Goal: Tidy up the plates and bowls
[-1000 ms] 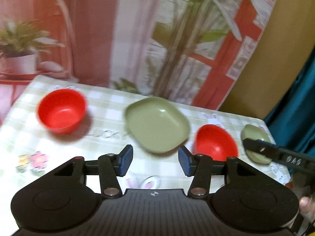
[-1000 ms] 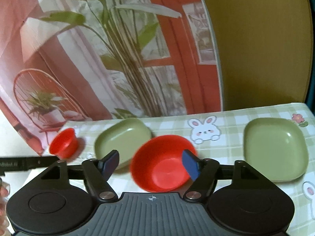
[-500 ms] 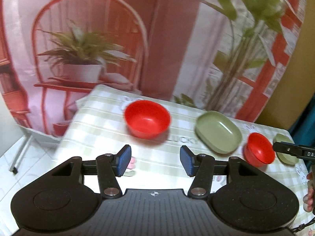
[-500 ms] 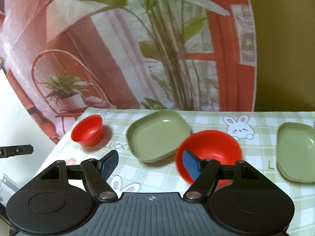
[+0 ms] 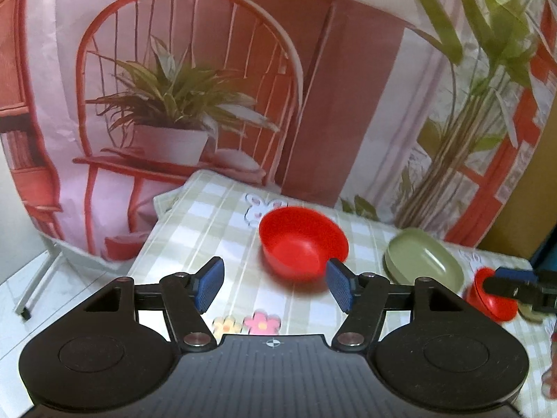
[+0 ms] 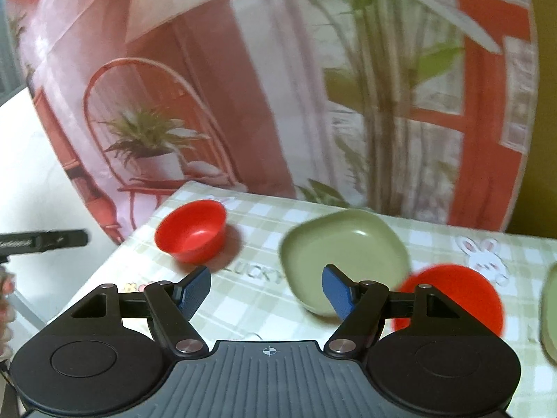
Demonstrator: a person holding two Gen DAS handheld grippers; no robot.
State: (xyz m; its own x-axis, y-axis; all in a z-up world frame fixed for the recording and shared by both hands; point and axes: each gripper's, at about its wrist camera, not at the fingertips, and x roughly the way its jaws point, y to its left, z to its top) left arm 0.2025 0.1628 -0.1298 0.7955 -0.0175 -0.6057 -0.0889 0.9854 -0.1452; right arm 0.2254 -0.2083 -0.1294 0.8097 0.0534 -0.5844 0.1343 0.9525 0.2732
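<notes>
A red bowl [image 5: 303, 242] stands on the checked tablecloth just beyond my left gripper [image 5: 273, 285], whose jaws are opening with nothing between them. To its right lie a green square plate [image 5: 423, 261] and a second red bowl [image 5: 491, 299], the latter partly hidden by a finger of the other gripper. My right gripper [image 6: 266, 294] is open and empty above the cloth. Its right finger overlaps the near edge of the green plate [image 6: 343, 250]. The far red bowl [image 6: 191, 230] is at upper left and the nearer red bowl [image 6: 452, 292] sits behind the right finger. Another green plate [image 6: 550, 313] shows at the right edge.
The table [image 5: 216, 230] ends at its left edge close to the red bowl, with white floor and a stand leg [image 5: 34, 285] below. A printed backdrop [image 5: 313, 104] of a chair and plants hangs right behind the table. A person's hand [image 6: 5, 285] shows at the left edge.
Both grippers swung left along the table. The left one went from the green plate to the far-left red bowl and its jaws widened. The right one left the red bowl for the green plate.
</notes>
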